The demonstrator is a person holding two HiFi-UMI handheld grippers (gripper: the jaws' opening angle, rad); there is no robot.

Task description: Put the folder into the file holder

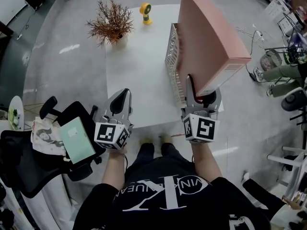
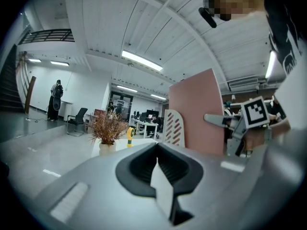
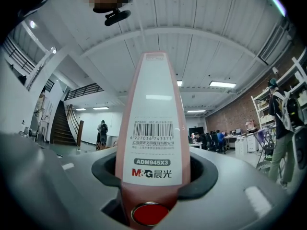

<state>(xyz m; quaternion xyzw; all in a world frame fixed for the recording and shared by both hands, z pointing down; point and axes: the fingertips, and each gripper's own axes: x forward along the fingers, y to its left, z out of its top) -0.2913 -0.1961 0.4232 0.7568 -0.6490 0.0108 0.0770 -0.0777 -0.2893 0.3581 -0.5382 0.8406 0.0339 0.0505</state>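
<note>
My right gripper (image 1: 202, 96) is shut on the near spine end of a large pink folder (image 1: 211, 42). The folder stands on edge and leans away over the table's right side. In the right gripper view its labelled spine (image 3: 153, 119) fills the space between the jaws of the right gripper (image 3: 153, 172). A white perforated file holder (image 1: 173, 61) stands on the white table (image 1: 139, 80), close against the folder's left face; I cannot tell whether the folder is inside it. My left gripper (image 1: 120, 104) hovers at the table's front edge, shut and holding nothing. The left gripper view, past the left gripper (image 2: 157, 172), shows holder (image 2: 173, 127) and folder (image 2: 196, 109).
A dried plant in a pot (image 1: 111, 23) and a yellow figure (image 1: 146, 12) stand at the table's far end. A black office chair (image 1: 48, 147) with a green book (image 1: 76, 139) and papers sits at the left. Fans and cables (image 1: 283, 75) crowd the floor at the right.
</note>
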